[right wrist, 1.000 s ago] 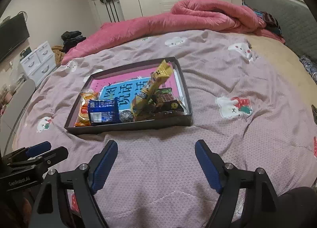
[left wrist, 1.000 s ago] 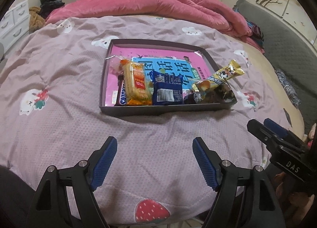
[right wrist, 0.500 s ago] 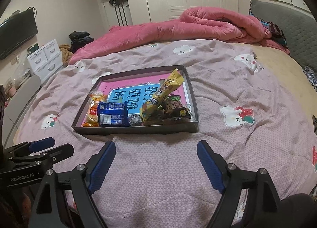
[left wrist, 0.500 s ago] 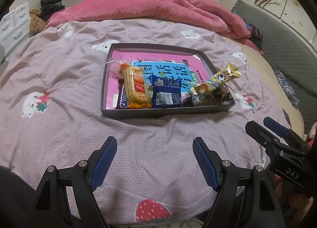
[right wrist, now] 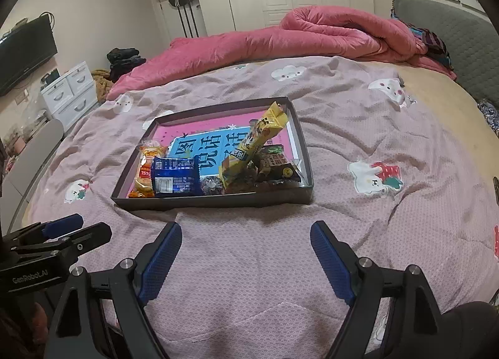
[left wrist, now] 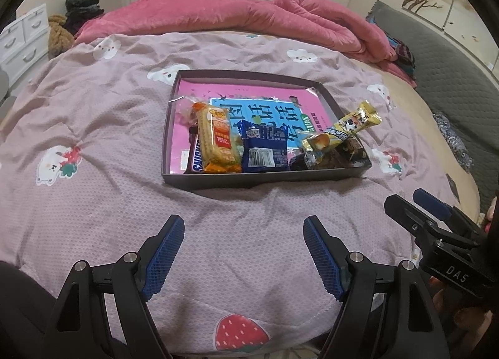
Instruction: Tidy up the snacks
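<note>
Tray (left wrist: 218,182): on the mauve bedspread (left wrist: 93,203), holding every snack.
Yellow bar (right wrist: 254,146): long axis tilted, top end leaning on the tray's right wall.
Orange cracker pack (left wrist: 216,137): flat, lengthwise front-to-back.
Blue packet (left wrist: 265,148): beside it.
Left gripper (left wrist: 243,254): jaws wide apart, empty.
Right gripper (right wrist: 246,262): likewise apart, empty.
Hidden: dark wrappers under the bar, unreadable.

Pink duvet (left wrist: 249,15) (rumpled), white drawers (right wrist: 70,90)

A purple packet (left wrist: 196,157) lies mostly hidden under the orange biscuit pack (left wrist: 218,137).
</note>
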`<state>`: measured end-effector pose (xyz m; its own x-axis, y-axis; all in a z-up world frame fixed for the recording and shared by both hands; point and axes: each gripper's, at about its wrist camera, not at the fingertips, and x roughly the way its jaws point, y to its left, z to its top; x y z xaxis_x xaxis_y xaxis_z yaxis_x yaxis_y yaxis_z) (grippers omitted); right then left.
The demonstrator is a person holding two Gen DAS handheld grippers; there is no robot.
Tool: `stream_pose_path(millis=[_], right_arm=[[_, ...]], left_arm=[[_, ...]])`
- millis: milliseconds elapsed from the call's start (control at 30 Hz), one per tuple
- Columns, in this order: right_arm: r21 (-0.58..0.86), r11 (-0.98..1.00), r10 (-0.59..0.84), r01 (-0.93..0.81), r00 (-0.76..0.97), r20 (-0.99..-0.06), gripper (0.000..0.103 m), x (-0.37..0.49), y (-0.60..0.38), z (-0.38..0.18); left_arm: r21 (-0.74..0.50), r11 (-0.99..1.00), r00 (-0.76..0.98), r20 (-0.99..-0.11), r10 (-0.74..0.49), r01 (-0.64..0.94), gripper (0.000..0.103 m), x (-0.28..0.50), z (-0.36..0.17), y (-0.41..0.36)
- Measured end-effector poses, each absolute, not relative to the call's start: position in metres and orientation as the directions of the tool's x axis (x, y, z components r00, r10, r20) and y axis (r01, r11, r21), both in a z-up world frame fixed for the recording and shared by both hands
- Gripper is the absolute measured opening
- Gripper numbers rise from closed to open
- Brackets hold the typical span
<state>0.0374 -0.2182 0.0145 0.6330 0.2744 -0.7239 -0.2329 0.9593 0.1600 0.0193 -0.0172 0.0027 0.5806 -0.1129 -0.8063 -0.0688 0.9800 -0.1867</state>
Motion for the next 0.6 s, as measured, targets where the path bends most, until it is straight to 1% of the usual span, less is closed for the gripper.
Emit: stream_pose_path(millis=[600], right_arm=[[0.162,0.959,0.274,-0.231,0.626,-0.730,0.085,0.0384,-0.2190,0.0125]], left_arm=[[-0.184,0.981,0.584,-0.805,-0.109,-0.070,0.080,0.0187,0.0044,-0.0173]])
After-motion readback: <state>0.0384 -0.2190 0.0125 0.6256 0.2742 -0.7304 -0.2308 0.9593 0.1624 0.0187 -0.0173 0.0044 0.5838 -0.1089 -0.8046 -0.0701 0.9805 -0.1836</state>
